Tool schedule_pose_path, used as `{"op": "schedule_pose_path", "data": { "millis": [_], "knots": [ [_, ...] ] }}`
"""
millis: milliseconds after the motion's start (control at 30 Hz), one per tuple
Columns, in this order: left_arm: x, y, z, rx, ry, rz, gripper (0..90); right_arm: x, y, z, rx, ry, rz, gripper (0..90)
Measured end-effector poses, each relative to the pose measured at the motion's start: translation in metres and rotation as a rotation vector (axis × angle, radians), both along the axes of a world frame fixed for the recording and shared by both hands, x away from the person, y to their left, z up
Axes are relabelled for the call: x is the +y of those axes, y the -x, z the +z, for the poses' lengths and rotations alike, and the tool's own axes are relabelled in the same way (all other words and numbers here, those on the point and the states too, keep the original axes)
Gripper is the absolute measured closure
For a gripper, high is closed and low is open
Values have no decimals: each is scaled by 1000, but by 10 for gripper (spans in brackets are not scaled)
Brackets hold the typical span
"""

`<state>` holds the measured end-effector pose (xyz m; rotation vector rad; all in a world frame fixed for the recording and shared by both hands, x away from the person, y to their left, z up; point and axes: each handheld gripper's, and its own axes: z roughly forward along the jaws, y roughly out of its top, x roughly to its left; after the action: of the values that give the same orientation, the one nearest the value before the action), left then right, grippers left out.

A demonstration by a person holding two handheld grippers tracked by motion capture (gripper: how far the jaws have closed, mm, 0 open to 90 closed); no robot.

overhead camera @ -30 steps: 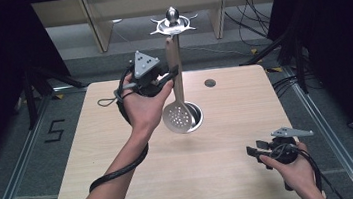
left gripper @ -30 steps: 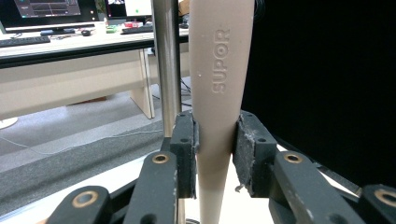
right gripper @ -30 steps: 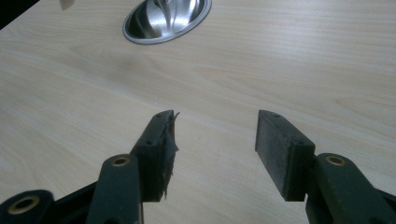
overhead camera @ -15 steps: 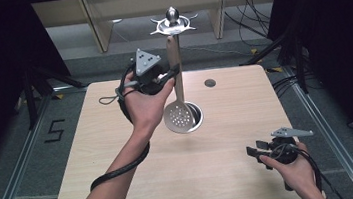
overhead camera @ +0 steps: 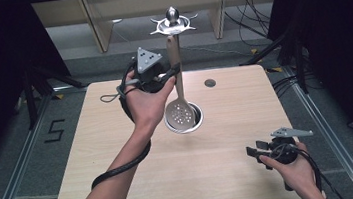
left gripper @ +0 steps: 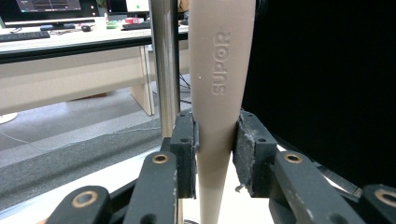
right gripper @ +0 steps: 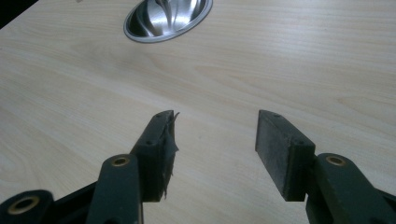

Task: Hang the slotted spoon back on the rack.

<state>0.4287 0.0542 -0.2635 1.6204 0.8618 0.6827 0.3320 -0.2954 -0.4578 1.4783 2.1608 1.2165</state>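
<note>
Between the jaws of my left gripper (left gripper: 215, 154) sits the beige handle of a spoon (left gripper: 218, 88) with holes in its bowl. Both pads press on the handle, one on each side, so the jaws are closed tight on it. The word SUPOR runs up the handle just above the pads. Just past the jaws, a bit to one side, stands a shiny metal pole (left gripper: 166, 65).

From the high view, my left gripper (overhead camera: 169, 75) holds the spoon (overhead camera: 178, 86) upright. The top of the handle is up by the ring of hooks on the rack (overhead camera: 172, 24). The round bowl end hangs low, over the rack's metal base (overhead camera: 195, 125) on the table (overhead camera: 222, 164).

I think the step in hand is hanging the spoon on a hook, or lifting it off one. I cannot tell which, and I cannot see if the handle is on a hook now. The next move needs a small, slow lift, so the handle top clears or meets the hook and does not bump the pole.

My right gripper (right gripper: 215, 140) has its jaws wide apart with nothing in them. It rests low over bare wood, and the base (right gripper: 166, 21) is far ahead of its jaws.
</note>
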Motion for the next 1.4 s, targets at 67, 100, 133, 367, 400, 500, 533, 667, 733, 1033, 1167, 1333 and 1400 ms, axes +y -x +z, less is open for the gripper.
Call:
{"op": "schedule_pose_path", "data": {
  "millis": [67,100,133,367,400,500,533,667,733,1033,1167,1333,1400],
  "knots": [
    [0,0,0,-1,3,1,698,0,0,1,3,12,-4,480],
    [0,0,0,0,0,1,698,-1,1,1,3,19,-6,479],
    [-1,1,0,1,0,2,698,0,0,1,3,11,-4,479],
    [-1,0,0,7,3,7,698,0,0,1,11,9,-2,479],
    [-1,0,-1,9,3,8,698,0,0,1,9,10,-1,479],
    [-2,-1,-1,9,2,6,698,2,2,1,38,-10,-14,479],
    [-2,-1,-1,10,3,6,698,3,2,1,45,-18,-18,479],
    [-2,-2,-2,10,2,9,698,0,0,1,13,10,-2,479],
    [-3,-3,-2,13,0,7,698,0,0,1,12,10,-1,479],
    [-3,-3,-2,10,0,8,698,0,0,1,12,11,0,479],
    [-3,-3,-4,4,7,6,697,1,1,1,13,12,0,479],
    [-2,-2,-5,-8,10,2,695,1,1,1,15,9,1,478],
    [-1,-1,-7,-15,13,2,694,1,1,1,14,9,2,478]
  ]
}}
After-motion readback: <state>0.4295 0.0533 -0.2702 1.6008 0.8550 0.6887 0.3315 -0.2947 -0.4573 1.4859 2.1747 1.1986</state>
